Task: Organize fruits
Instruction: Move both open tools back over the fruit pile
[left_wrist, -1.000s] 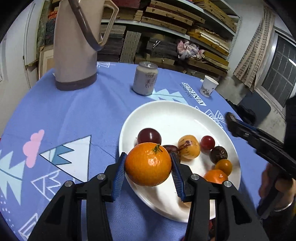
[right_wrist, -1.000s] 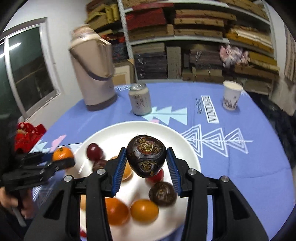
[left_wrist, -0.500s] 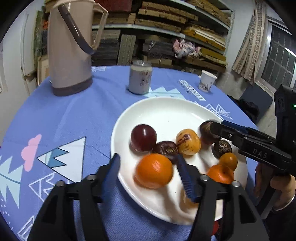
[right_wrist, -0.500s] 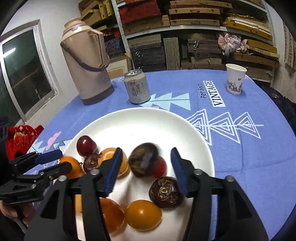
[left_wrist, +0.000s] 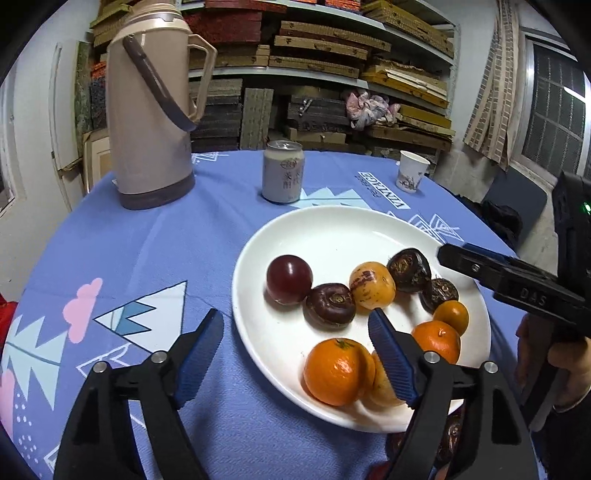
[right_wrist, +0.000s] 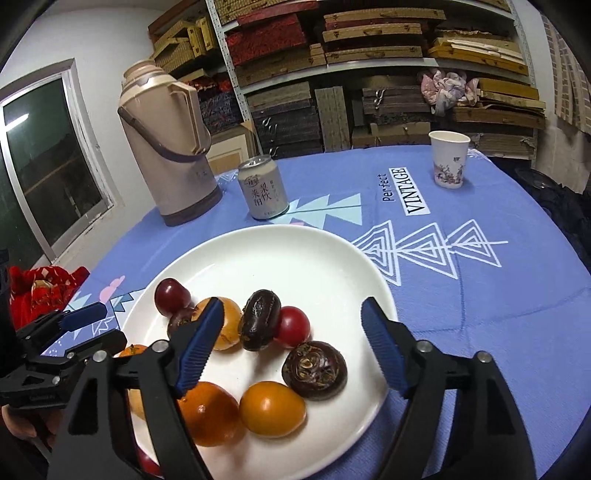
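We are finding both grippers, left (left_wrist: 295, 354) and right (right_wrist: 291, 347), standing with fingers spread (just been opening), gripping nothing; the orange (left_wrist: 338, 371) and dark fruit (right_wrist: 259, 319) are lying released on the white plate (left_wrist: 332, 229)

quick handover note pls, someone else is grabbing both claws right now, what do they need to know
Left claw: open, nothing held; its jaws have just been opening, and the orange it let go lies on the near part of the white plate.
Right claw: open, nothing held; its jaws have also just been opening, and the dark brown fruit it dropped rests on the plate against a small red fruit.
Done: every fruit clearly in view sits on the plate, grouped toward its near half.
Left: something dark and reddish shows below the plate's near edge in both views, too hidden to identify; check it.
Thermos, can and paper cup stand apart from the plate.
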